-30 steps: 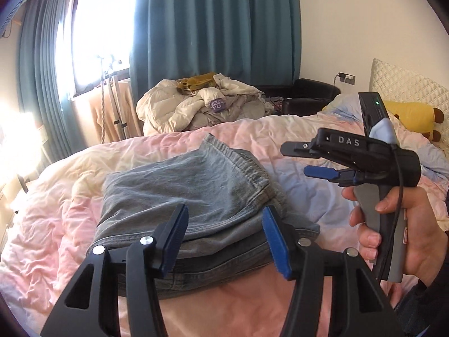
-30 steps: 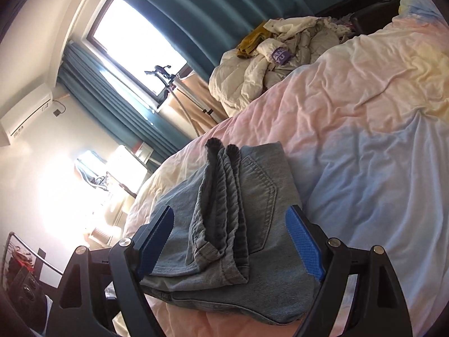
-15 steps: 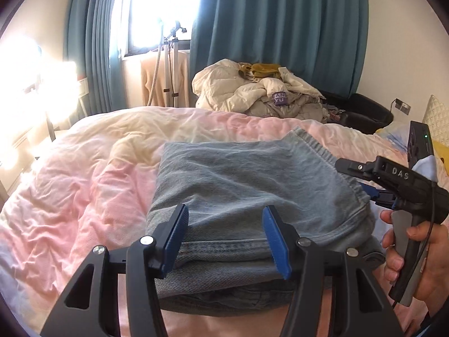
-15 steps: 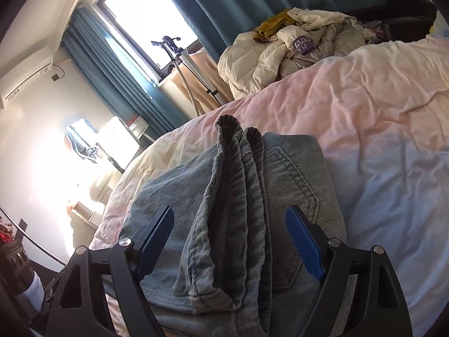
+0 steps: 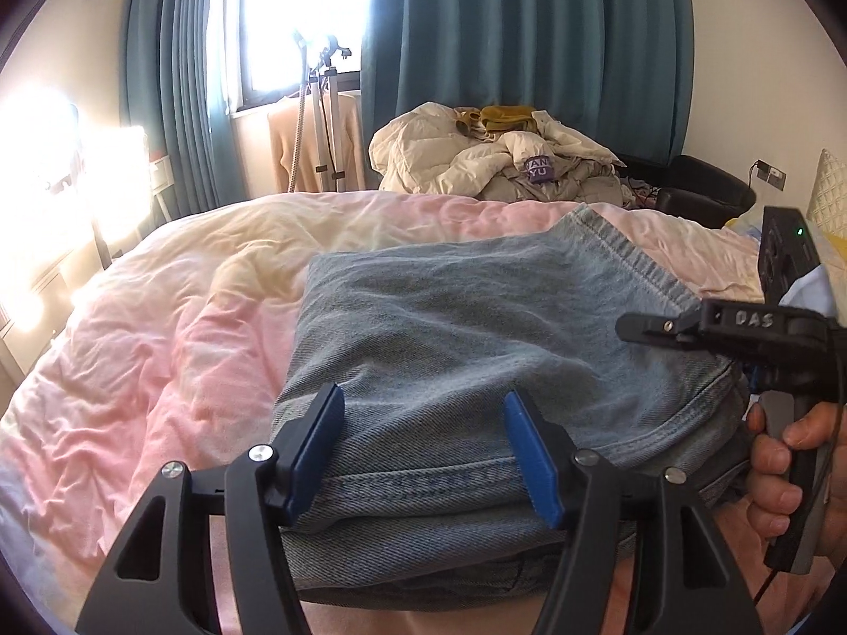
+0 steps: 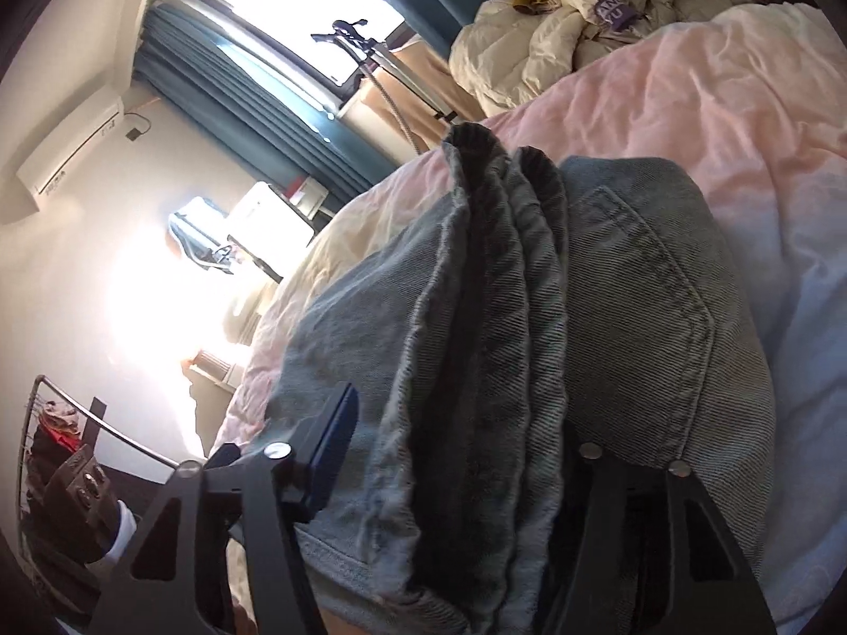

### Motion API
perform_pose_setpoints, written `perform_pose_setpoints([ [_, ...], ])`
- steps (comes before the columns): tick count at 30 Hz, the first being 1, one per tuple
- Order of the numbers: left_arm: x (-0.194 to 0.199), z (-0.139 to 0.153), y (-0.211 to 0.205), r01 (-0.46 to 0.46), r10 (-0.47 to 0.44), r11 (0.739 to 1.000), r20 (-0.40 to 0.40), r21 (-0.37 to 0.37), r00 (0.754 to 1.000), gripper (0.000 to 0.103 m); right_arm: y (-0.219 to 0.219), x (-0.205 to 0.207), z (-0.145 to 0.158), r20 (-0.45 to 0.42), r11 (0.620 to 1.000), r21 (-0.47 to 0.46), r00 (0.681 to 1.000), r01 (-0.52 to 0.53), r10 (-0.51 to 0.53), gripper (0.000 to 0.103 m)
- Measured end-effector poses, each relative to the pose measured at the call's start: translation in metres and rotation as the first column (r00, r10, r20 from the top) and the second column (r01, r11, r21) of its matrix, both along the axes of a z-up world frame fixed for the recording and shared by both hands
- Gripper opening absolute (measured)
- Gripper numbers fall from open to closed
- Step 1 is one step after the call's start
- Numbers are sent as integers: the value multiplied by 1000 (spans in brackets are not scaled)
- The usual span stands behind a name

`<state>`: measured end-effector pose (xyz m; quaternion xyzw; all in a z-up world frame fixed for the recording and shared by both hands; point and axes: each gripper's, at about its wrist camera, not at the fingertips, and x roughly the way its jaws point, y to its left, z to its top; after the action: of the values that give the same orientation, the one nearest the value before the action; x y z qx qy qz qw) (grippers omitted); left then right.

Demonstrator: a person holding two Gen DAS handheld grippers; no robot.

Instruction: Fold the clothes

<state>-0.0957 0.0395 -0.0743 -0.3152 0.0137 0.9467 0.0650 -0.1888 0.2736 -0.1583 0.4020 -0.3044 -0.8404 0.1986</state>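
Folded jeans sit on the bed near its front edge. Left claw, just widened, straddles their near fold without pinching; right claw, just narrowing, closes around the bunched layers.

Folded grey-blue jeans, stacked layers, flat on bed.

One folded jeans, two tools.
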Motion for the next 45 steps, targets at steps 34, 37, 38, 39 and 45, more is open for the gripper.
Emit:
perform_pose_setpoints([
  [34,3,18,-42,-7,0,977,37,211,999,65,36,75,26,30,901,350,958,258,-286,30],
  [37,-4,15,-39,3,-15,981,59,193,998,65,40,91,50,-85,842,409,933,353,-349,34],
  [38,-7,10,-37,0,-15,982,80,188,997,65,39,96,58,-127,829,413,925,378,-359,34],
  [39,-9,5,-36,-2,-17,983,101,185,995,65,35,97,64,-156,831,408,925,379,-345,34],
  [45,-11,-2,-31,4,-28,982,127,189,992,66,-10,67,54,-70,867,454,979,204,-194,34],
])
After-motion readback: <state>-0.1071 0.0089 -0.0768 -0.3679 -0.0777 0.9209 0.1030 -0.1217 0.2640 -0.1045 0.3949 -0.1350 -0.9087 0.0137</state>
